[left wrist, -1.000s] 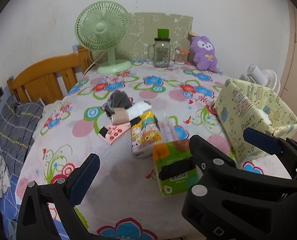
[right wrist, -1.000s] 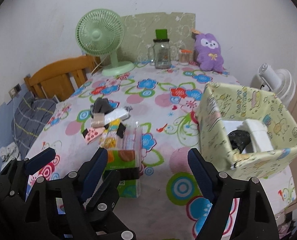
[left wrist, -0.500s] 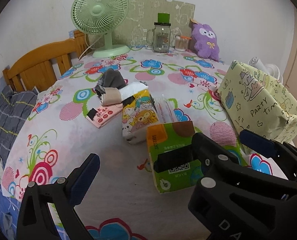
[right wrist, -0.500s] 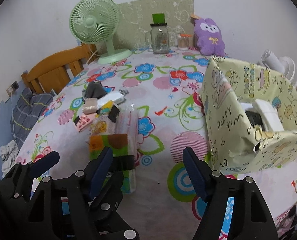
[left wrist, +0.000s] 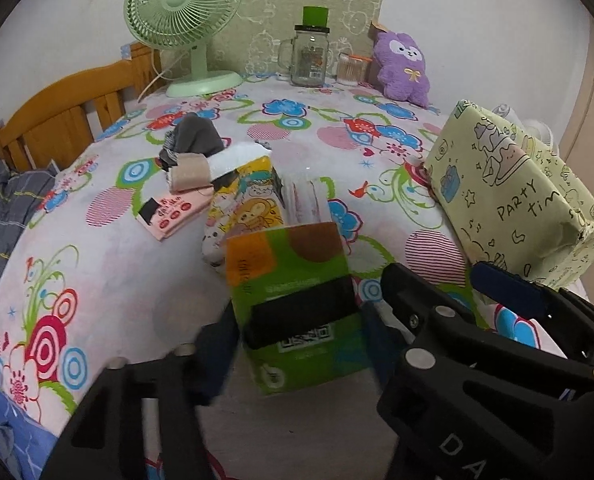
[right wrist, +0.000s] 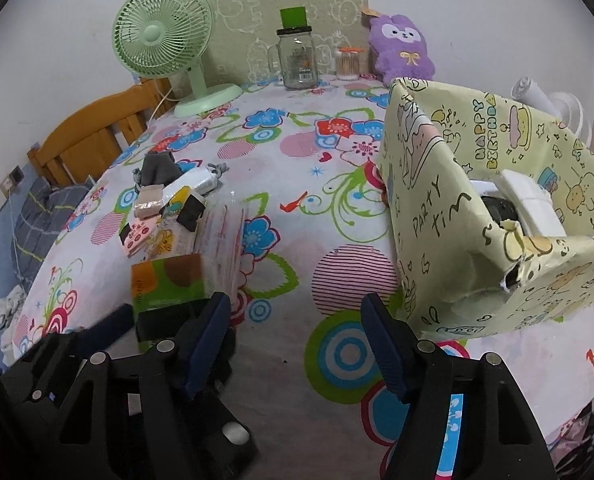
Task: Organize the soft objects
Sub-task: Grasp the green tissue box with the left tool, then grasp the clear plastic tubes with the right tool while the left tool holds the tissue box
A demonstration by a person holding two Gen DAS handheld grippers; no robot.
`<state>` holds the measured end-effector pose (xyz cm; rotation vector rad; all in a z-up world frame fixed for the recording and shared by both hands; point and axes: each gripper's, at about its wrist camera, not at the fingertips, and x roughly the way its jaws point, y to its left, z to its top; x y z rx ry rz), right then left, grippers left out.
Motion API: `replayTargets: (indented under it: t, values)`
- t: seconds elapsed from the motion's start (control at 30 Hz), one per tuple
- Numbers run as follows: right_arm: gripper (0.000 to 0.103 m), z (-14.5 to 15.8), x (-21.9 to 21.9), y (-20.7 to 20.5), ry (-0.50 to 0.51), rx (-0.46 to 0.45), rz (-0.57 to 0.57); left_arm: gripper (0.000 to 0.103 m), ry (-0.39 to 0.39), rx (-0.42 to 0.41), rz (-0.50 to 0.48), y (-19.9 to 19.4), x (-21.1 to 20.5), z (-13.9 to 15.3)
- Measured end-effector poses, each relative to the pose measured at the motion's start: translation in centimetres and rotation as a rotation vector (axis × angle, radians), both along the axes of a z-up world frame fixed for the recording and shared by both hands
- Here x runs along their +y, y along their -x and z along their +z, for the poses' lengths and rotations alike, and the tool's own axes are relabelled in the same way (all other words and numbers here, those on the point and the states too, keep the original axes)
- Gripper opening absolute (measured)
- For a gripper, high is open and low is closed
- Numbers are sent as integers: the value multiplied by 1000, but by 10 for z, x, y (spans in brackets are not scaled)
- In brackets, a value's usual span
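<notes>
Left wrist: left tool (left wrist: 301,336) clamped across green tissue pack (left wrist: 293,280), length pointing away.

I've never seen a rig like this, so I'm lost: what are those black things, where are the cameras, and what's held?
No robot: a person holds a two-finger clamping tool in each hand, with a fisheye camera on each looking along its fingers. One picture comes from the left tool, the other from the right tool. On the flowered table lie a green tissue pack, a cartoon-print pack, a pile of socks and a box wrapped in yellow party paper; a fan, a jar and a purple plush stand at the back. The left tool clamps the green tissue pack by its sides; the right tool is open and empty.
</notes>
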<state>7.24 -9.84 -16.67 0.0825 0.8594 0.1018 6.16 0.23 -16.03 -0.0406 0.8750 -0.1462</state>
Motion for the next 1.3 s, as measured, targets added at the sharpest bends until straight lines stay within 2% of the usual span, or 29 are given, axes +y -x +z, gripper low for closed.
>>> replayTargets:
  t: [0.2,0.73,1.3]
  values:
    - [71,3,3,2,-7,-5,11,51,-12,-27,5,5,2,7]
    - [71,23,37,-12,-22,-60,62,51,-35,-87,76,-4,35,28]
    - [71,6,50,-55,-14,30,9,51,-60,-45,82,-41,47,13]
